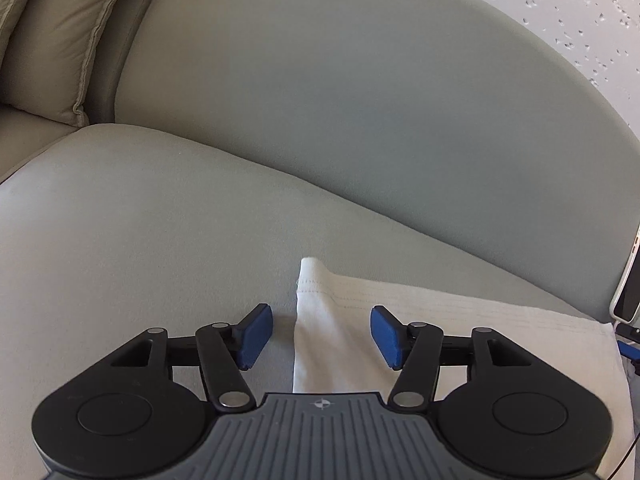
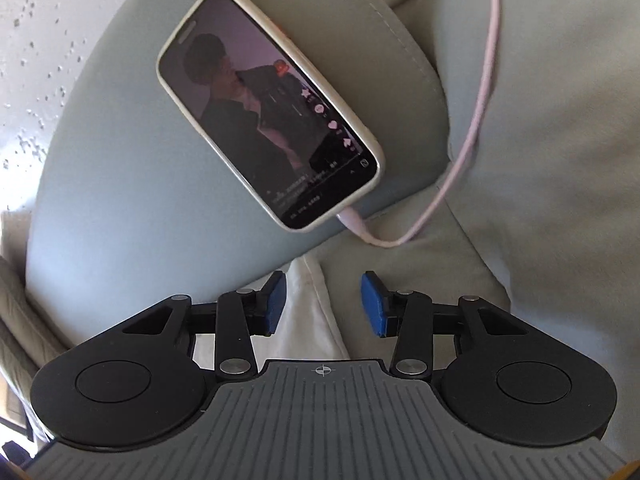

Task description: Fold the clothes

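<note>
1. White cotton garment (image 1: 420,340) lies flat on the grey sofa seat (image 1: 140,220), under and ahead of my left gripper (image 1: 321,336). Its stitched hem corner sits just beyond the fingertips, between the two blue pads (image 1: 256,336).
2. My left gripper is spread wide and holds nothing; the left pad is over bare seat, the right pad over the cloth.
3. Ahead of the left gripper: the sofa backrest (image 1: 360,100). Far left of it: a beige cushion (image 1: 52,40).
4. My right gripper (image 2: 322,304) is likewise spread apart, with nothing between its pads. A corner of the garment (image 2: 308,312) with a folded edge lies between the fingers, touching neither as far as I can tell.
5. Ahead of the right gripper, a phone (image 2: 268,108) in a pale case leans on the backrest (image 2: 120,180), screen lit.
6. A pink cable (image 2: 476,120) runs from the phone's lower end, up and to the right.
</note>
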Demonstrator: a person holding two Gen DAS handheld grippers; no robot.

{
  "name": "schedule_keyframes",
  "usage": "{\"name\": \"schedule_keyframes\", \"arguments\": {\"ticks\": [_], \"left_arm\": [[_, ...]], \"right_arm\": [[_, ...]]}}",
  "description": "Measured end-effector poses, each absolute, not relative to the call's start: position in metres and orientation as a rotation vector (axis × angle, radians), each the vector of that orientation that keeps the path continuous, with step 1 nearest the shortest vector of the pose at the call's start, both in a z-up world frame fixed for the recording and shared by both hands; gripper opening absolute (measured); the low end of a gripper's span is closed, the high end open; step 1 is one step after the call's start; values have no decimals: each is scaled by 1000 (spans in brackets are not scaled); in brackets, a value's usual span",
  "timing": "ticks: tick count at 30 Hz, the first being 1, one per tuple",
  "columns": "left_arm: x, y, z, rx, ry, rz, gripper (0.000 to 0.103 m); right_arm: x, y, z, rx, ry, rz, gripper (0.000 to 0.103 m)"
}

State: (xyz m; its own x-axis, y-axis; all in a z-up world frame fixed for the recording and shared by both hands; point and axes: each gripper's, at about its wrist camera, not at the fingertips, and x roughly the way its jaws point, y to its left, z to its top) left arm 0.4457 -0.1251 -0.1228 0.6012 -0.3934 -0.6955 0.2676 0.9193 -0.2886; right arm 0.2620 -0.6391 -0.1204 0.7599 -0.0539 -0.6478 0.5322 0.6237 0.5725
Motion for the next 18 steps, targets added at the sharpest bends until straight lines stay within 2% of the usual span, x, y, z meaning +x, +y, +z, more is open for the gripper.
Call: {"name": "schedule_keyframes", "arguments": {"ticks": [5,9,11,12,13,15,16,18], "left_arm": [[460,-129,-121,-169,859,-424,56],[462,-139,-121,-141,851,-421,55],[457,-149,-120,-75,825,-409,48],[454,-154,-119,-31,809,-400,38],[452,-159,-119,10,793,-393,23],[447,-161,-117,26,782,-409,3],[442,-160,-115,34,776,-404,2],[439,-159,-112,67,761,-389,2]], "right_arm": [[284,-629,-118,687,674,-347,44],[284,-627,-119,689,666,-344,42],[286,-625,-119,675,667,-348,36],[288,-624,-119,666,669,-352,34],[290,-623,-119,656,671,-356,29],[295,-618,-118,629,678,-354,18],[298,-615,-117,610,684,-344,10],[303,-605,-113,557,692,-328,9]]}}
